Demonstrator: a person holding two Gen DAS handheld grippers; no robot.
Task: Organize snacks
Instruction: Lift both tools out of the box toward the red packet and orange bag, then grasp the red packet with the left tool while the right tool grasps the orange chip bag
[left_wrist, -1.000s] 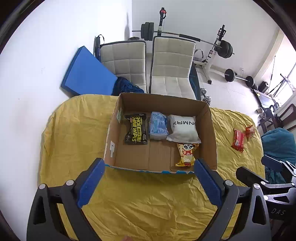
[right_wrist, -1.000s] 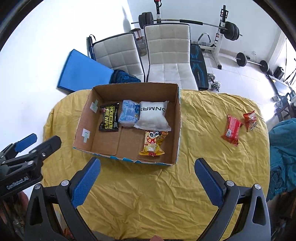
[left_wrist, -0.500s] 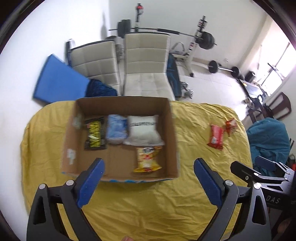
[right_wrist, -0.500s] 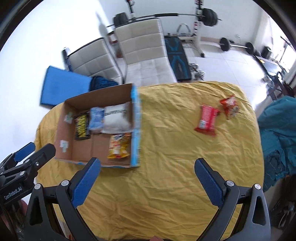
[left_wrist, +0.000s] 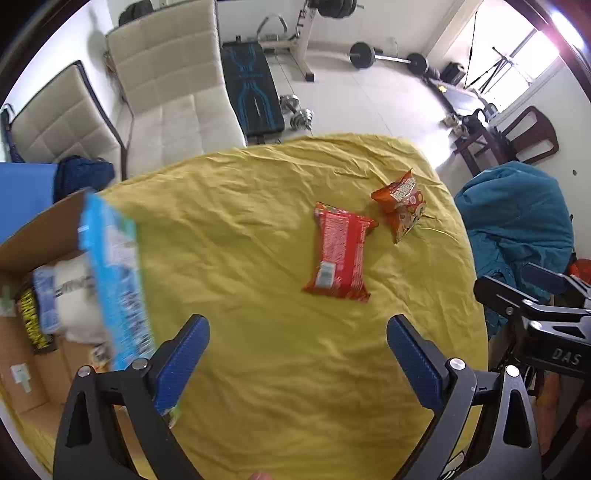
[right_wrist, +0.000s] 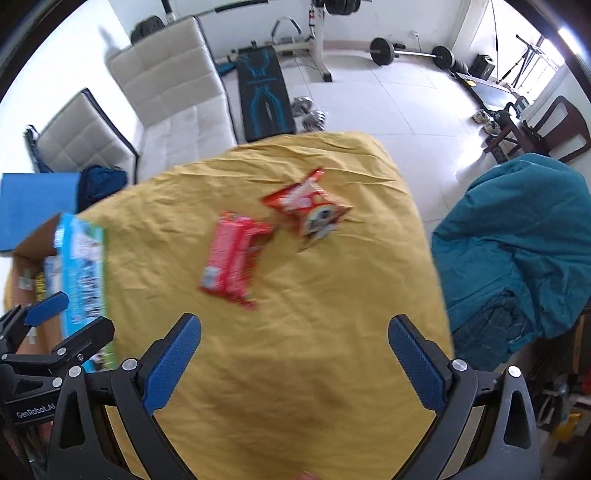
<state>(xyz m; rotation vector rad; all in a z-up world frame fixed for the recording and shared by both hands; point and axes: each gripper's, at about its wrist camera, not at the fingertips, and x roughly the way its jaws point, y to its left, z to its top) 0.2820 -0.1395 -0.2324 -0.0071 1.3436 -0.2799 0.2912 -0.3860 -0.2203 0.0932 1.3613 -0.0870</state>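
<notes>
A flat red snack pack (left_wrist: 340, 254) (right_wrist: 231, 260) and a small orange-red chip bag (left_wrist: 400, 203) (right_wrist: 308, 206) lie side by side on the yellow tablecloth (left_wrist: 258, 369). At the left stands the cardboard box (left_wrist: 33, 236) (right_wrist: 29, 251), its blue-printed side wall facing me; inside lie a white pouch (left_wrist: 74, 291), a blue pack and a black-and-yellow pack. My left gripper (left_wrist: 297, 356) hovers open above the cloth, short of the red pack. My right gripper (right_wrist: 295, 356) is open too, nothing between its fingers.
Two cream padded chairs (left_wrist: 166, 96) stand behind the table. A teal cloth-covered seat (right_wrist: 517, 240) sits off the table's right edge. Weights and a bench (right_wrist: 264, 96) occupy the floor beyond. A blue mat (right_wrist: 33, 203) leans at the left.
Both grippers have swung right, away from the box toward the two red snacks, which now sit near the centre of each view. Both stayed open.
</notes>
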